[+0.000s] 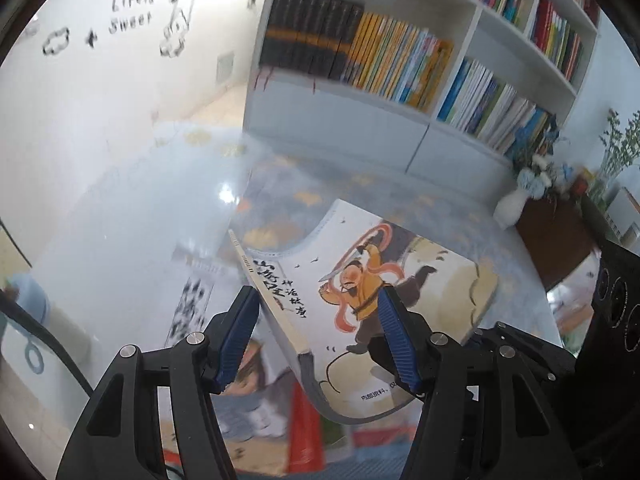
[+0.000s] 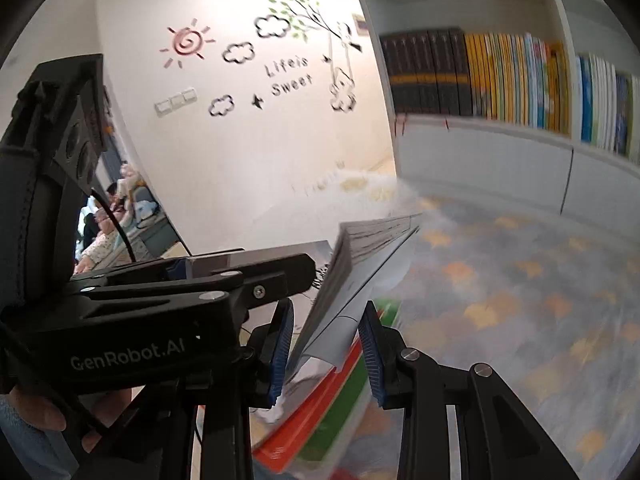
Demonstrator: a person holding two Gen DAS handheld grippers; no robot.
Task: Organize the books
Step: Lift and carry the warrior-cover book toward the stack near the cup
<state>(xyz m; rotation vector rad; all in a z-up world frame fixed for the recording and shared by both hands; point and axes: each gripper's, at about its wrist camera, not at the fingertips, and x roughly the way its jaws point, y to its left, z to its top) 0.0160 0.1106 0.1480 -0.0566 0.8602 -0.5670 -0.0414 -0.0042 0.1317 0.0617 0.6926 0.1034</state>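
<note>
Carrying this one over to the big white bookshelf (image 1: 452, 120), so the trick is keeping both grips level so the cover doesn't flop, then lining the spine up with a gap. The thin illustrated picture book with the sword-swinging figure on its cover (image 1: 380, 280) is up in the air above the patterned floor, not shelved yet. My left gripper (image 1: 320, 320) is about half-spread, clamped across its corner; my right gripper (image 2: 326, 348) pinches its edge, jaws narrower.

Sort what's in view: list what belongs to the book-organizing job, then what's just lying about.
Job: picture book gripped by left gripper and right gripper; stack of books beneath; white bookshelf.

Lying about: vase of flowers; wall decals; patterned rug.
</note>
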